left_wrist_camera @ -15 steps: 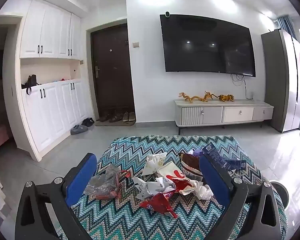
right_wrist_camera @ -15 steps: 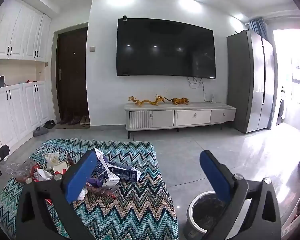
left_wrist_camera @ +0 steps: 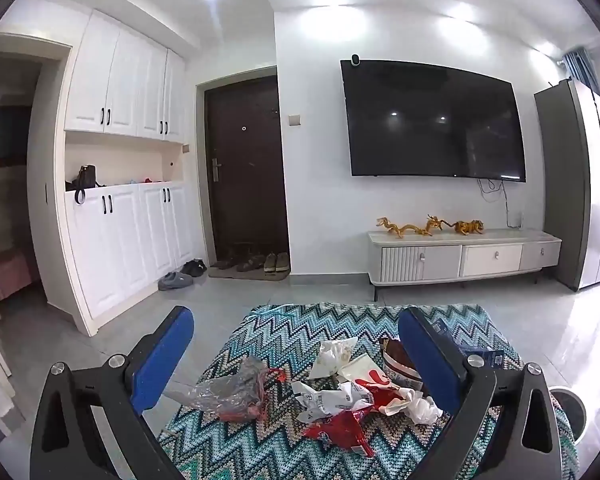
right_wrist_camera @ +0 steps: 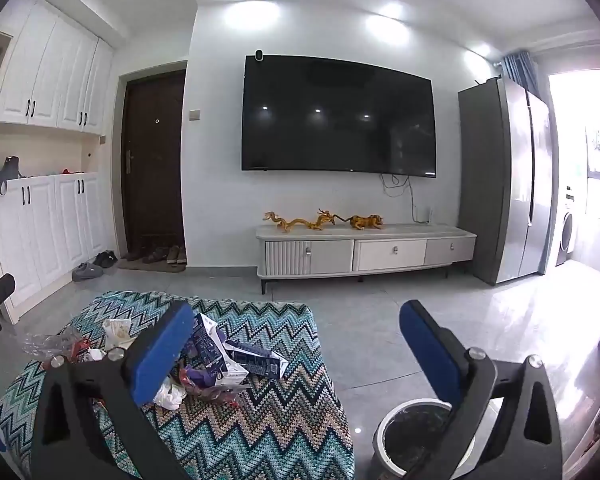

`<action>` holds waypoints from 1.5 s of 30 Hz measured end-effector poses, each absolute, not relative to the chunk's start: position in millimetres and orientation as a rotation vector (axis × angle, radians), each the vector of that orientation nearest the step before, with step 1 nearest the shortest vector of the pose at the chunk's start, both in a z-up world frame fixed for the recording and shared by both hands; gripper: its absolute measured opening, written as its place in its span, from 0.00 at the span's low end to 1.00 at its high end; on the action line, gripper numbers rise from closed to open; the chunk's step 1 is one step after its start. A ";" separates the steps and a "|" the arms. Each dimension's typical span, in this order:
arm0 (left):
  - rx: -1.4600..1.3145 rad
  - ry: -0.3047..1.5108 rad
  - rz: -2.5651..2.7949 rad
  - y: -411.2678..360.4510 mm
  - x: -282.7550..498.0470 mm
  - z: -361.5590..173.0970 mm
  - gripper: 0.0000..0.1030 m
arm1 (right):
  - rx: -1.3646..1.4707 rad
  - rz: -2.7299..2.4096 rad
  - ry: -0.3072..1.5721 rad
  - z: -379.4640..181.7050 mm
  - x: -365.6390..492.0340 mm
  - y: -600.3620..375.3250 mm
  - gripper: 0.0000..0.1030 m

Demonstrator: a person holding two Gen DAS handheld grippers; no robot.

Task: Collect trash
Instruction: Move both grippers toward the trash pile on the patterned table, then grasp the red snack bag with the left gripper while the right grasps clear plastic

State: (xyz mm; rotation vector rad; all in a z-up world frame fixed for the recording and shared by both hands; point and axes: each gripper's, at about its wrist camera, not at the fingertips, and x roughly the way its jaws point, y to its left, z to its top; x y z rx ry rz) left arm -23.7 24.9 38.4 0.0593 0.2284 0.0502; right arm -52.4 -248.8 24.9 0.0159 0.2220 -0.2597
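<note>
**Both grippers spread wide above the litter**

Left gripper [left_wrist_camera: 296,354] hangs empty, fingers spread, with the wrapper pile [left_wrist_camera: 340,392] between and just beyond its tips on the zigzag cloth [left_wrist_camera: 284,332]. Best to drop onto one piece; the clear crumpled bag [left_wrist_camera: 232,390] lies long axis across the fingers.

Right gripper [right_wrist_camera: 296,354] is equally spread and empty; blue carton [right_wrist_camera: 236,354] beside its left finger points rightward, bin [right_wrist_camera: 384,432] below its right finger.

A home living room — wall television [right_wrist_camera: 338,114], shoes [left_wrist_camera: 276,262] by the door [left_wrist_camera: 246,164].
</note>
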 end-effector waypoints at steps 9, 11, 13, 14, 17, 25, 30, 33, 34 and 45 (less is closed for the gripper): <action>0.015 0.231 0.084 58.0 -20.8 49.4 1.00 | 0.023 -0.240 0.214 19.5 -51.4 -253.9 1.00; -0.005 0.246 0.086 67.9 -17.0 52.2 1.00 | 0.032 -0.244 0.212 18.6 -51.6 -257.8 1.00; -0.024 0.252 0.096 77.2 -13.8 53.6 1.00 | 0.039 -0.248 0.212 18.1 -51.3 -262.3 1.00; -0.029 0.251 0.106 80.6 -13.1 53.2 1.00 | 0.041 -0.251 0.210 18.2 -51.7 -264.1 1.00; -0.034 0.245 0.140 88.2 -9.9 55.5 1.00 | 0.051 -0.253 0.201 19.2 -52.5 -270.8 1.00; -0.040 0.303 0.162 98.2 8.4 45.3 1.00 | 0.057 -0.245 0.224 14.9 -40.7 -284.9 1.00; -0.026 0.424 0.051 83.5 25.4 10.6 1.00 | 0.063 -0.208 0.274 5.2 -22.7 -291.1 1.00; -0.025 0.536 -0.017 64.4 41.9 -22.6 1.00 | 0.069 -0.163 0.326 -8.2 -6.2 -290.7 1.00; -0.024 0.573 -0.032 58.4 47.9 -33.1 1.00 | 0.070 -0.138 0.352 -14.4 1.4 -289.3 1.00; 0.017 0.824 -0.133 16.9 97.9 -113.9 0.82 | 0.073 0.198 0.711 -106.0 89.4 -247.6 0.55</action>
